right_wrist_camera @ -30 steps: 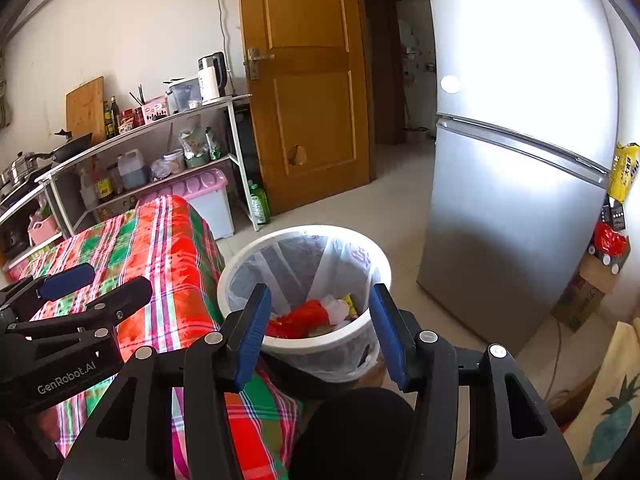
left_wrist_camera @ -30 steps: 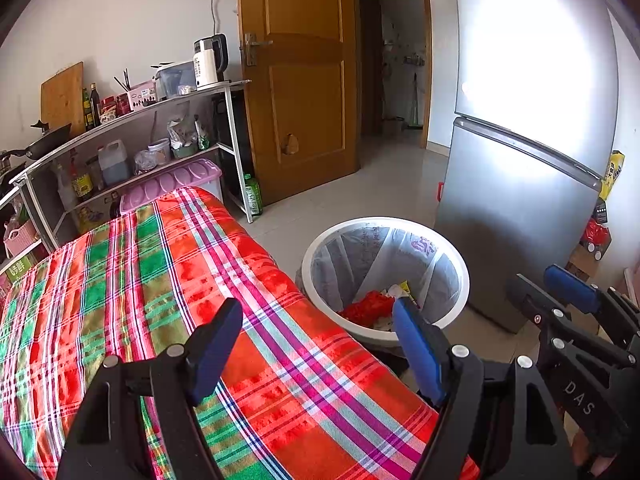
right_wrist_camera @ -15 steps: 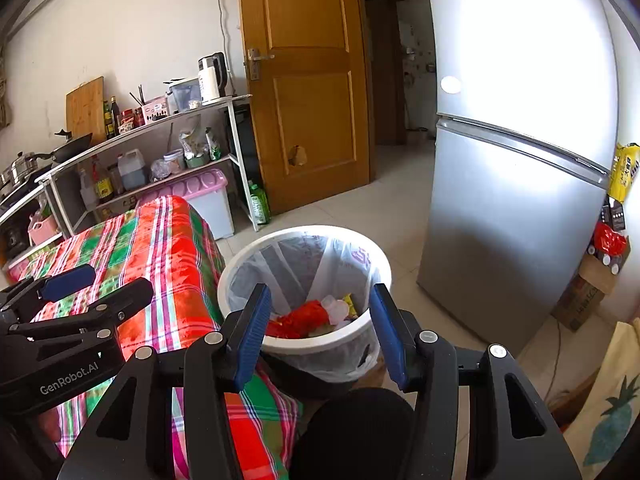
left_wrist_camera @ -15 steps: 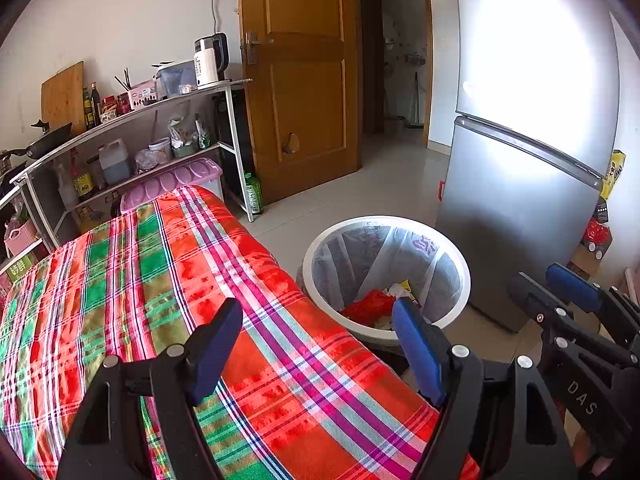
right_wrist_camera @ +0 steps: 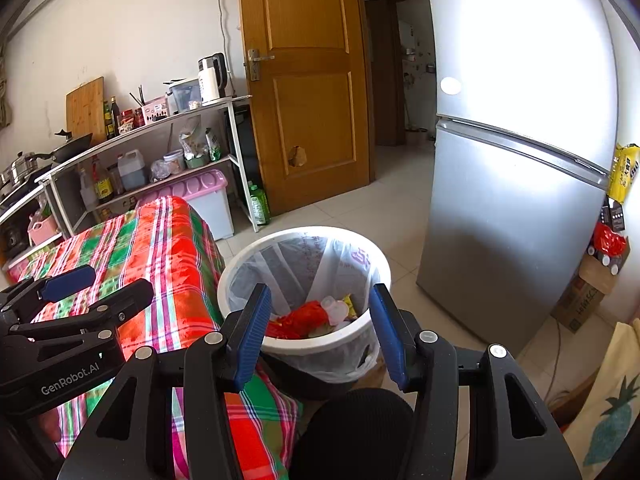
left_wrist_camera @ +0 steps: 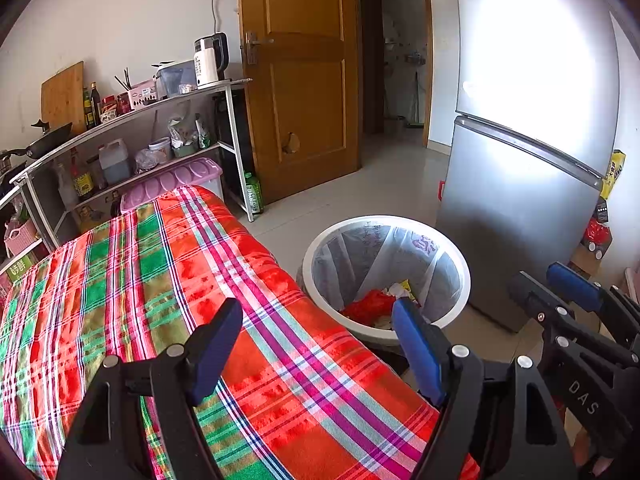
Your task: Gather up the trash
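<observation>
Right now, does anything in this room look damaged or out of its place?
Yes. The wooden door has a ragged hole broken through its lower panel, below the handle. Otherwise nothing stands out: the trash bin is upright beside the plaid-covered table, its trash inside, and none appears on the floor around it.

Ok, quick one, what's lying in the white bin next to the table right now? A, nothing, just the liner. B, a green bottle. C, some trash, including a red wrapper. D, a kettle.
C: the white bin already holds trash, with a crumpled red wrapper showing among pale scraps in the liner.
</observation>
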{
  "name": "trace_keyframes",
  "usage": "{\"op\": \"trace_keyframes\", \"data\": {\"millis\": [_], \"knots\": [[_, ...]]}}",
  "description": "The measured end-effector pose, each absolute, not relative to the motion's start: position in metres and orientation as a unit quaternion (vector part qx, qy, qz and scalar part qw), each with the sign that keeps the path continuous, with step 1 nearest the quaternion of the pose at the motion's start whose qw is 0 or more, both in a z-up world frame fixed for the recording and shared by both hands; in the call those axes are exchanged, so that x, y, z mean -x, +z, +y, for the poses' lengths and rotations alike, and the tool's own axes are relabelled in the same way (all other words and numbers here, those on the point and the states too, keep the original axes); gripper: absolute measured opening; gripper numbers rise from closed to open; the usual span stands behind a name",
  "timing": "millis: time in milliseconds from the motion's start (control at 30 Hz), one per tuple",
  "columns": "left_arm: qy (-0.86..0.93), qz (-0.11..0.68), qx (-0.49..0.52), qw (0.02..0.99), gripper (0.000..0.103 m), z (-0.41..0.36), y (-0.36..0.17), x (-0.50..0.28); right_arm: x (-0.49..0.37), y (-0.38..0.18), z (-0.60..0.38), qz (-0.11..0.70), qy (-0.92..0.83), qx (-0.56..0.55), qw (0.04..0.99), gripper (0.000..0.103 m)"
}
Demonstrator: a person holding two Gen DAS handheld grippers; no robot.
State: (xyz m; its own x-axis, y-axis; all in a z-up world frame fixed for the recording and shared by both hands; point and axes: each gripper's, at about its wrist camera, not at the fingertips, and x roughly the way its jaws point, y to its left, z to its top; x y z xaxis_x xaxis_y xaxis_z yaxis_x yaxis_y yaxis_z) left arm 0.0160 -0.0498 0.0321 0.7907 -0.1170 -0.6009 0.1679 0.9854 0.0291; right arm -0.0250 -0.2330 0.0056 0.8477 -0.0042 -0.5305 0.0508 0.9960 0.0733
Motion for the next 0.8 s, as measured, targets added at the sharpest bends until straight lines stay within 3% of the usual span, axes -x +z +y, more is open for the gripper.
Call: {"op": "trace_keyframes", "data": {"millis": [800], "knots": [[-0.081,0.317,-0.041,0.944,0.079,-0.0497,0.0294,-0.0176,0.0251,0.0059,-0.2322,0.275,-0.012,-0.044,0.96,0.052]]}}
